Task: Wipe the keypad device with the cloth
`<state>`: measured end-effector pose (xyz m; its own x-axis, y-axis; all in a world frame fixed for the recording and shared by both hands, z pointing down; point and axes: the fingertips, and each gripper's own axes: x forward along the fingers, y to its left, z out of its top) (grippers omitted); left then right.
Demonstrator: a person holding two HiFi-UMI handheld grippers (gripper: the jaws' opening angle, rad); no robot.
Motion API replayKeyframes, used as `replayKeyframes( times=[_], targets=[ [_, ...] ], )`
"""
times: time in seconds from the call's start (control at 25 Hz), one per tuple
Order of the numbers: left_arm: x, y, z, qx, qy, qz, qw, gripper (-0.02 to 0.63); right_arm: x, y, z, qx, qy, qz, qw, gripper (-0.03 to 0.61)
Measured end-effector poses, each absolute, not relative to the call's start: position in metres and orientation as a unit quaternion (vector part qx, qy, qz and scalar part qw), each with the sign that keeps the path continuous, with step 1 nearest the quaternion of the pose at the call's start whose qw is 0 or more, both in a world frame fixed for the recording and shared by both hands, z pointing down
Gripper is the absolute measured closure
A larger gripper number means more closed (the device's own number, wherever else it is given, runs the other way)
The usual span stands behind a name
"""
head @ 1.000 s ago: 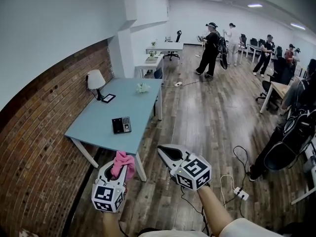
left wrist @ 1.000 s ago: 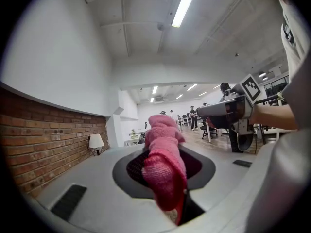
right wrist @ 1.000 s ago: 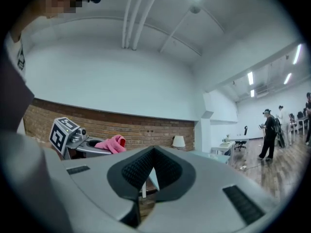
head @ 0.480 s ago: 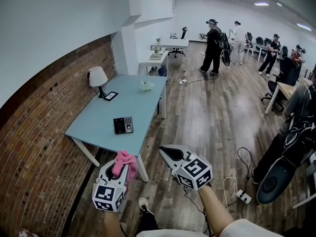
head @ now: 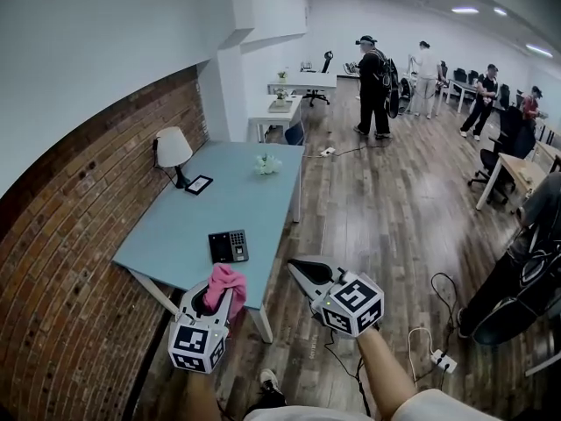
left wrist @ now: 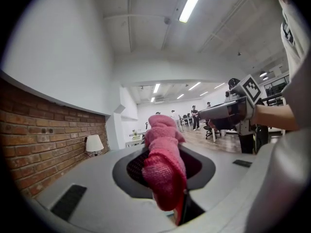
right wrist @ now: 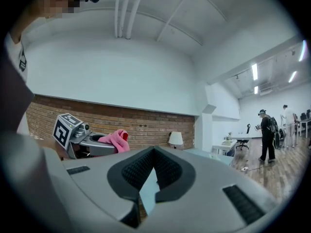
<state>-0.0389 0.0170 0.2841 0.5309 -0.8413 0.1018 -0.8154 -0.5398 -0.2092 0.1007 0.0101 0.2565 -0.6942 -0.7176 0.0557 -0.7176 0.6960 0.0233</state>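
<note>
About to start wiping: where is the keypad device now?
In the head view, the keypad device lies near the front edge of the blue table, just beyond the left gripper.

Open-plan office with a brick side wall.
A wood-plank floor (head: 386, 200) runs far back under strip ceiling lights (head: 465, 10). On the left, a red brick wall (head: 79, 235) sits below white plaster, and a light blue table (head: 202, 217) beside it carries a small table lamp (head: 173, 150). Farther back stand white desks (head: 302, 82) and a black office chair (head: 326, 60). More desks and chairs line the right side. Several people (head: 372, 86) stand in the far aisle. A power strip (head: 443, 362) and cables lie on the near floor.
</note>
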Motion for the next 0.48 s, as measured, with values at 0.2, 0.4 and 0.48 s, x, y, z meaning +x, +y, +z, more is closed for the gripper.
replayKeyframes(
  times=[0.2,0.4,0.48],
  targets=[
    [-0.053,-0.036,0.284,-0.877,0.466,-0.097,0.064,0.488,0.081,-0.041,0.266,0.398,-0.916,0.005,0.052,0.569],
    [-0.07,-0.077,0.289,-0.878,0.464,-0.099,0.056,0.488,0.063,-0.082,0.275,0.393,-0.917,0.024,0.057,0.569],
    [-0.076,-0.093,0.293,-0.878,0.465,-0.099,0.05,0.488,0.059,-0.097,0.279,0.396,-0.916,0.03,0.061,0.569]
  ],
)
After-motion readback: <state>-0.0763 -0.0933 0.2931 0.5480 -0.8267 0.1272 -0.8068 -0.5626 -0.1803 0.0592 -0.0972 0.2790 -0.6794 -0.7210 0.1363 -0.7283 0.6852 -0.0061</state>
